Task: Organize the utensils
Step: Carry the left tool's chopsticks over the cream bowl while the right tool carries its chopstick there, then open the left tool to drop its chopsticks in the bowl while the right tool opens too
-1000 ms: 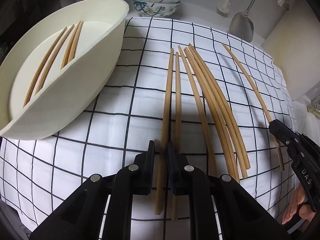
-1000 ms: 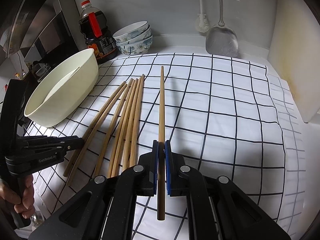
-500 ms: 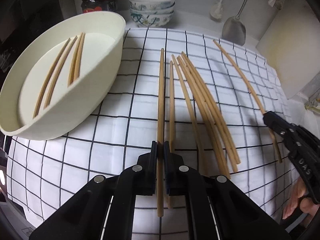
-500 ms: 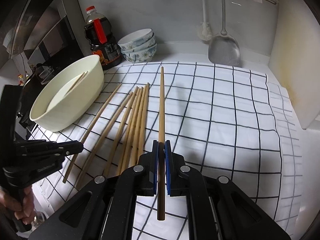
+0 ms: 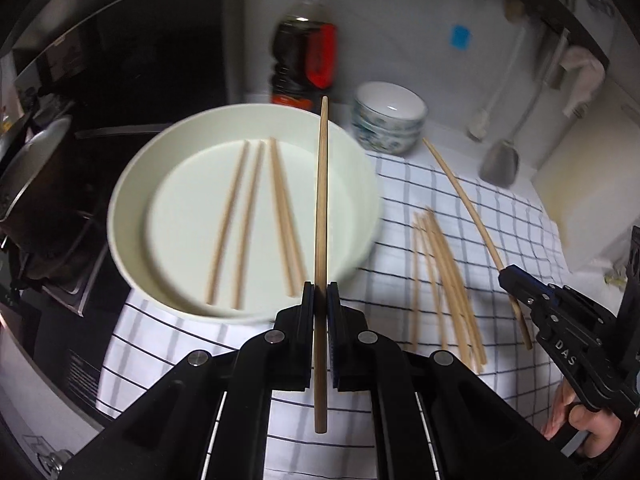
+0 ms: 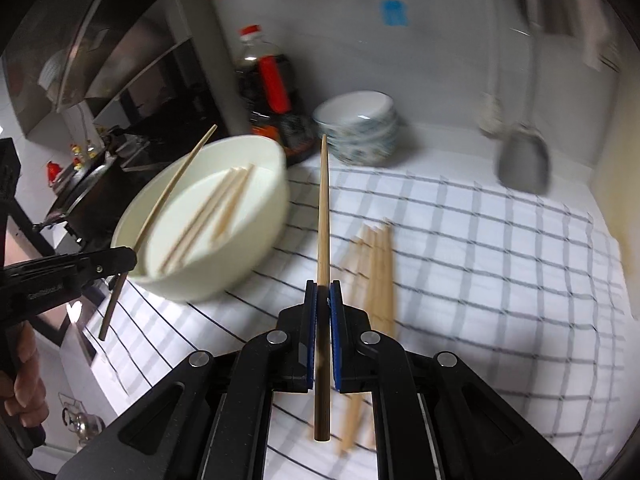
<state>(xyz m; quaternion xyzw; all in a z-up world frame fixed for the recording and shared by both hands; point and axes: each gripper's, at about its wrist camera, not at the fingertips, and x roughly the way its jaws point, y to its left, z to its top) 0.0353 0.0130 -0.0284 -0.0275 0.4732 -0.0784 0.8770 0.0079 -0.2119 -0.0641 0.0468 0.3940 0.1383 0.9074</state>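
Note:
My left gripper (image 5: 320, 292) is shut on a wooden chopstick (image 5: 321, 208), lifted and hanging over the near rim of the cream bowl (image 5: 120, 216). Several chopsticks (image 5: 256, 220) lie inside that bowl. My right gripper (image 6: 323, 292) is shut on another chopstick (image 6: 323, 216), raised above the checked cloth (image 6: 500, 248) to the right of the bowl (image 6: 256, 248). Several loose chopsticks (image 6: 376, 264) lie on the cloth under it. The right gripper (image 5: 506, 274) with its chopstick (image 5: 464, 204) shows in the left wrist view, and the left gripper (image 6: 128, 258) in the right wrist view.
A dark sauce bottle (image 5: 304, 60) and stacked patterned bowls (image 5: 388, 120) stand behind the cream bowl. A metal spatula (image 6: 522, 160) hangs by the back wall. A stove with a pan (image 5: 36, 168) lies left of the cloth. A hand (image 6: 24, 380) grips the left tool.
Both grippers have risen off the cloth with their chopsticks. The left one shut on its chopstick and swung left over the bowl; the right one moved toward the bowl too.

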